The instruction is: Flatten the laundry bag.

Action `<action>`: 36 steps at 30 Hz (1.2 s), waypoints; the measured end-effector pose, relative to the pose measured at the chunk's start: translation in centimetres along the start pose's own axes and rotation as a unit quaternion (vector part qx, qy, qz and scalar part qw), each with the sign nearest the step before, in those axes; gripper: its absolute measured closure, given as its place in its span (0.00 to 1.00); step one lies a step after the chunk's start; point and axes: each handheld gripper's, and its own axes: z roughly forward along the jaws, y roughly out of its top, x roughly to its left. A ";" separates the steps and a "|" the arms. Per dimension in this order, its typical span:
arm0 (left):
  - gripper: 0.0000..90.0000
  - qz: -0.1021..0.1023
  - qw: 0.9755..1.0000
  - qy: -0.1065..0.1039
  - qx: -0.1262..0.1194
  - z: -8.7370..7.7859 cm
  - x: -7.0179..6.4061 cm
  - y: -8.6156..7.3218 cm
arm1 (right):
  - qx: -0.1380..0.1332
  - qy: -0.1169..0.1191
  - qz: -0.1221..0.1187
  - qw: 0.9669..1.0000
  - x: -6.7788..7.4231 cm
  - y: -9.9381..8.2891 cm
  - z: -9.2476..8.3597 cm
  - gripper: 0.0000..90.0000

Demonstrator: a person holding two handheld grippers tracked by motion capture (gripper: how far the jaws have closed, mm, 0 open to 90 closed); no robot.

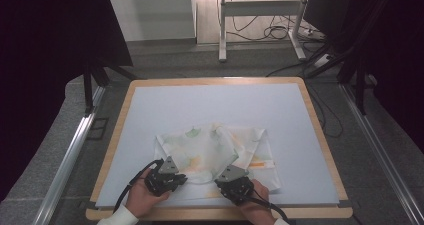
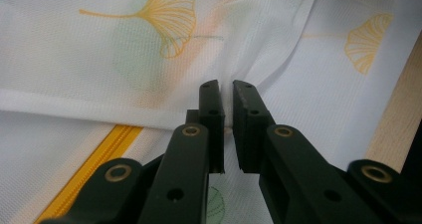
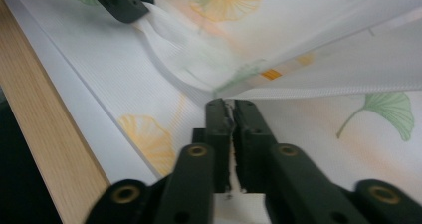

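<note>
A white mesh cloth printed with yellow and green ginkgo leaves lies crumpled on the near half of the table. My left gripper sits at its near left edge. In the left gripper view my jaws stand almost together, pinching a fold of the cloth. A yellow zipper runs under that fold. My right gripper is at the near middle edge. In the right gripper view it is shut on a cloth edge that lifts off the layer below. The left gripper's fingers show far off, holding bunched fabric.
A pale mat covers the wooden table, bare beyond the cloth. The wooden front edge runs close by both hands. Past the table are a white desk frame, floor cables and dark curtains at both sides.
</note>
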 end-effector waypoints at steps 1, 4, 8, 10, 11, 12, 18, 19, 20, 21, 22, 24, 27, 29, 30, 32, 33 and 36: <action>0.94 0.000 1.000 0.000 0.000 0.0 0.0 0.0 | 0.000 0.000 0.000 1.000 0.0 0.0 0.0 0.96; 0.94 0.001 1.000 0.004 0.001 -0.3 0.2 -0.2 | 0.001 -0.002 0.005 1.000 -1.3 -0.7 -1.1 0.99; 0.94 -0.007 1.000 0.009 -0.004 -0.8 0.7 -0.6 | -0.003 -0.013 0.009 1.000 -2.6 -1.4 -2.3 0.99; 0.94 -0.012 1.000 0.009 -0.008 -0.9 0.8 -0.6 | -0.006 -0.015 0.016 1.000 -3.4 -1.7 -2.9 0.99; 0.94 -0.012 1.000 0.010 -0.009 -1.0 0.8 -0.6 | -0.008 -0.016 0.020 1.000 -3.7 -1.8 -3.1 0.99; 0.94 -0.011 1.000 0.010 -0.010 -1.0 0.8 -0.6 | -0.009 -0.017 0.023 1.000 -4.0 -1.9 -3.3 0.99; 0.94 -0.011 1.000 0.011 -0.012 -1.0 0.9 -0.6 | -0.021 -0.016 0.035 0.999 -5.0 -2.0 -4.1 0.99; 0.94 -0.011 1.000 0.011 -0.012 -1.0 0.9 -0.6 | -0.021 -0.016 0.035 0.999 -5.0 -2.0 -4.1 0.99; 0.94 -0.014 1.000 0.011 -0.017 -1.2 1.0 -0.6 | -0.021 -0.013 0.035 0.999 -5.1 -2.0 -4.1 0.99; 0.94 -0.016 1.000 0.011 -0.020 -1.3 1.0 -0.6 | -0.021 -0.011 0.036 0.999 -5.2 -2.0 -4.2 0.99; 0.94 -0.018 0.999 0.012 -0.023 -1.4 1.1 -0.6 | -0.021 -0.010 0.037 0.999 -5.3 -2.0 -4.2 0.99; 0.94 -0.020 0.999 0.013 -0.031 -1.7 1.2 -0.7 | -0.024 -0.011 0.038 0.999 -5.5 -2.1 -4.4 0.99; 0.94 -0.022 0.999 0.015 -0.039 -2.0 1.3 -0.7 | -0.029 -0.013 0.040 0.999 -5.8 -2.1 -4.7 0.99; 0.94 -0.026 0.998 0.017 -0.047 -2.4 1.5 -0.7 | -0.037 -0.019 0.047 0.998 -6.3 -2.1 -5.3 0.99; 0.94 -0.027 0.998 0.019 -0.049 -2.5 1.6 -0.7 | -0.039 -0.019 0.049 0.998 -6.5 -2.1 -5.5 0.99; 0.94 -0.028 0.998 0.023 -0.052 -2.6 1.6 -0.7 | -0.042 -0.022 0.050 0.998 -6.7 -2.2 -5.7 0.99; 0.94 -0.028 0.998 0.024 -0.055 -2.6 1.6 -0.7 | -0.044 -0.025 0.051 0.997 -6.9 -2.2 -5.8 0.99; 0.94 -0.025 0.998 0.031 -0.056 -2.6 1.7 -0.6 | -0.046 -0.035 0.055 0.997 -7.6 -2.2 -5.7 0.99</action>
